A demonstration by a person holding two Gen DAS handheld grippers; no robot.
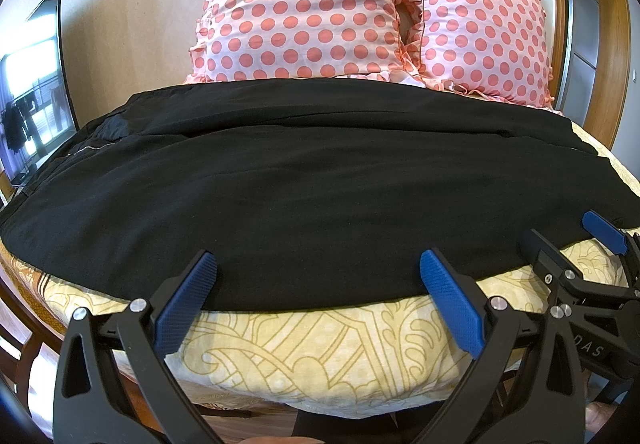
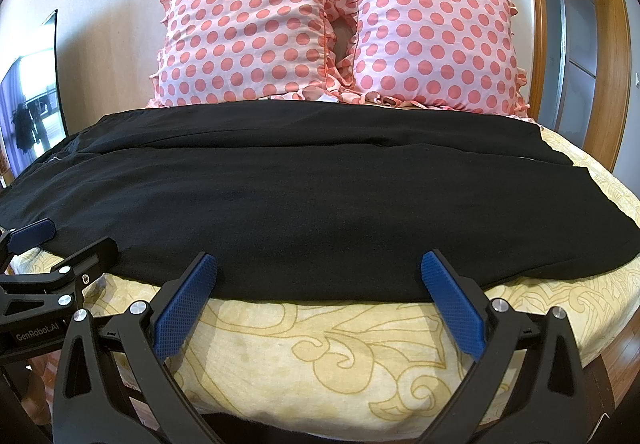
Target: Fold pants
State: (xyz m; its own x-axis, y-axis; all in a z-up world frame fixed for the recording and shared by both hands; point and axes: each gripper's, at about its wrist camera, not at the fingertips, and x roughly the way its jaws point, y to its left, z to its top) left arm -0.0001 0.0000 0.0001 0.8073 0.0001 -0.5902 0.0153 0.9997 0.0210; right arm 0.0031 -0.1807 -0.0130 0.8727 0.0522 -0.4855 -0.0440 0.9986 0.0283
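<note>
Black pants (image 1: 304,184) lie flat across the bed, waist with a zipper at the left, legs running right; they also show in the right wrist view (image 2: 320,196). My left gripper (image 1: 318,268) is open, its blue pads over the pants' near edge, holding nothing. My right gripper (image 2: 319,268) is open at the same near edge, further right. The right gripper shows at the right of the left wrist view (image 1: 568,240). The left gripper shows at the left of the right wrist view (image 2: 68,234).
The bed (image 1: 320,356) has a yellow patterned cover. Two pink polka-dot pillows (image 1: 304,4) (image 2: 432,36) lean against the wall behind the pants. A TV screen (image 1: 32,84) stands at the left. A wooden door frame (image 2: 600,44) is at the right.
</note>
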